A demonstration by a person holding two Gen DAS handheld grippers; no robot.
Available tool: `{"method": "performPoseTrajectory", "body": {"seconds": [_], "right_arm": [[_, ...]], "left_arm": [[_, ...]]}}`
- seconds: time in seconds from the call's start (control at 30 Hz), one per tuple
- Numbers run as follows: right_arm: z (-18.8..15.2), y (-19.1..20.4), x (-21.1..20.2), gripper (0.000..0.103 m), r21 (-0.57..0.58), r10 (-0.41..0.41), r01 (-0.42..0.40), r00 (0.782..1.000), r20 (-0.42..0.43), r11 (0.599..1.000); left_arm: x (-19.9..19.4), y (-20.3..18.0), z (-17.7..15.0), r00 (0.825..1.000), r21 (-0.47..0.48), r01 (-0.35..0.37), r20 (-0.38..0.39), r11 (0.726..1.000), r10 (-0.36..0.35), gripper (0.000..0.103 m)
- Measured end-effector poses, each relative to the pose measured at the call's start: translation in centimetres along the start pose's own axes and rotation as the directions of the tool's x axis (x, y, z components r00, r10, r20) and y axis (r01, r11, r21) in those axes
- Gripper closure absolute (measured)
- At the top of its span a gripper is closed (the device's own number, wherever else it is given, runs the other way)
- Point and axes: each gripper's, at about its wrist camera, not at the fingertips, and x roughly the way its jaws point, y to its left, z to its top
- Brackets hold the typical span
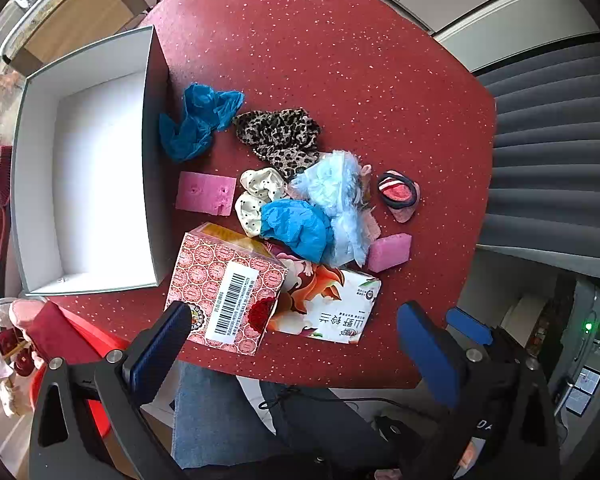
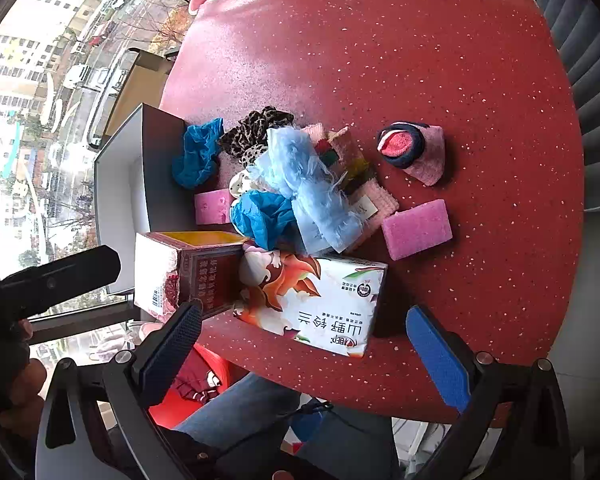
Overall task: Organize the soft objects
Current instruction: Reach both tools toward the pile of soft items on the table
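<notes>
The right gripper (image 2: 304,344) is hanging over the near edge of the round red speckled desk (image 2: 380,60), its blue-padded jaws standing wide apart with nothing between them. Just beyond it a floral white tissue pack (image 2: 320,304) is lying beside a red patterned carton (image 2: 180,272). Behind these, a crumpled pale blue gauzy cloth (image 2: 304,184) is sprawling over a bright blue crinkled plastic cover (image 2: 260,216) and a pink knitted piece (image 2: 364,184). A pink rectangular sponge (image 2: 418,229) is sitting apart to the right, near a rolled pink sock with a dark cuff (image 2: 414,152). A grey open box (image 2: 140,168) is standing at the left edge.
</notes>
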Motion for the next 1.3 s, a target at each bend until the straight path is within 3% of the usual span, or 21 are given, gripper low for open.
{"method": "performPoseTrajectory", "body": {"seconds": [0.2, 0.53, 0.73, 1.0, 1.3], "right_arm": [[0.3, 0.3, -0.2, 0.0, -0.014, 0.007, -0.007, 1.0, -0.003, 1.0], [0.3, 0.3, 0.3, 0.0, -0.035, 0.01, -0.01, 1.0, -0.024, 0.999], [0.7, 0.0, 0.2, 0.0, -0.045, 0.012, -0.013, 1.0, -0.025, 0.999], [1.2, -2.2, 0.8, 0.0, 0.023, 0.01, -0.009, 0.999, -0.031, 1.0], [1.9, -5.2, 1.4, 0.0, 0.153, -0.03, 0.033, 0.999, -0.023, 0.988]], "left_arm": [[-0.5, -0.2, 0.0, 1.0, -0.002, 0.002, 0.003, 1.0, -0.002, 0.0], [-0.8, 0.3, 0.1, 0.996, -0.04, 0.088, -0.014, 0.995, -0.089, 0.0], [-0.7, 0.8, 0.6, 0.977, -0.072, 0.201, -0.049, 0.977, -0.205, 0.0], [0.0, 1.1, 1.6, 0.991, -0.072, 0.124, -0.05, 0.99, -0.127, 0.0], [1.9, 0.0, 5.0, 0.996, 0.042, 0.039, -0.076, 0.998, -0.036, 0.0]]}}
